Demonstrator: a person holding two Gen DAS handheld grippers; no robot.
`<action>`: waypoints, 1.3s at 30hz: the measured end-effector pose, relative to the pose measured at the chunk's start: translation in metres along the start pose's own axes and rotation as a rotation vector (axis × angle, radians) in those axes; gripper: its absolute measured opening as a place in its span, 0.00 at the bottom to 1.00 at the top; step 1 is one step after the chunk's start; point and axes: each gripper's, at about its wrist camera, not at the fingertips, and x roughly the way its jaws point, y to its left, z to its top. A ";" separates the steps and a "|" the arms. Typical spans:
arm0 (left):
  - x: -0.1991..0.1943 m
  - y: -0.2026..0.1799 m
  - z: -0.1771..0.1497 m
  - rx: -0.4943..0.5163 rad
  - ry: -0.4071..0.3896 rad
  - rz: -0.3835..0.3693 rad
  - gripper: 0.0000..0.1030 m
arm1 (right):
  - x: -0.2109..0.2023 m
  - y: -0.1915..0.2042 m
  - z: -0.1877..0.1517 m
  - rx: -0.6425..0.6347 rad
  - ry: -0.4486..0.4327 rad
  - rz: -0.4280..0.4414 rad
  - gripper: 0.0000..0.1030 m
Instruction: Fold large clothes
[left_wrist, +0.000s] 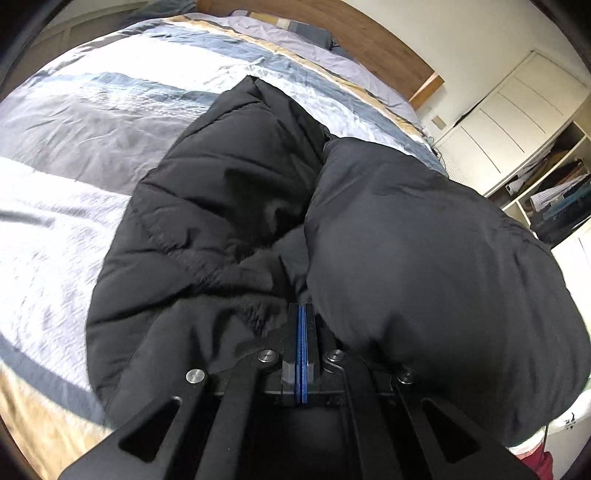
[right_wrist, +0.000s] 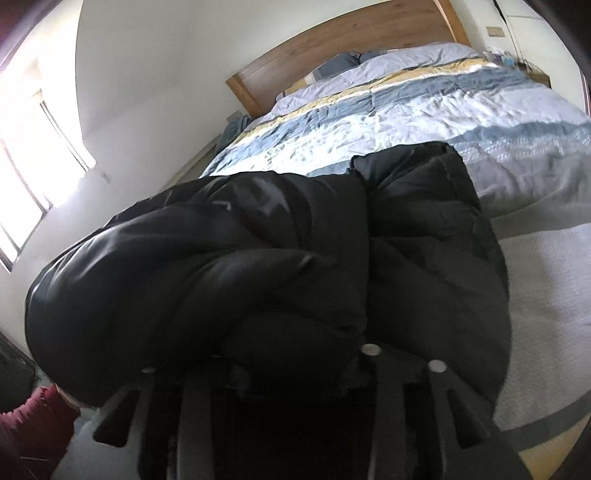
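The black puffer jacket (left_wrist: 229, 206), quilted, matte and billowy, lies bunched on the striped bed (left_wrist: 74, 122) below your downward-tilted left hand-held gripper (left_wrist: 302, 314), blue pads pressed together, while its folds bury your right hand-held gripper (right_wrist: 295, 354), state unclear.

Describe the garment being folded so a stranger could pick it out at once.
Start from the bed with the wooden headboard and the striped blue, white and yellow quilt. On its near end lies a bulky black puffer jacket. It is the only dark, quilted, puffy thing on the pale bedding.
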 end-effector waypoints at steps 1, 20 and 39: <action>-0.004 0.002 -0.001 -0.002 -0.001 0.003 0.00 | -0.006 0.001 -0.005 -0.003 0.004 -0.012 0.47; -0.050 -0.050 0.078 0.102 -0.112 0.022 0.48 | -0.039 0.092 0.088 -0.210 -0.057 -0.064 0.56; 0.121 -0.060 0.065 0.208 0.022 0.179 0.48 | 0.146 0.057 0.050 -0.275 0.172 -0.261 0.58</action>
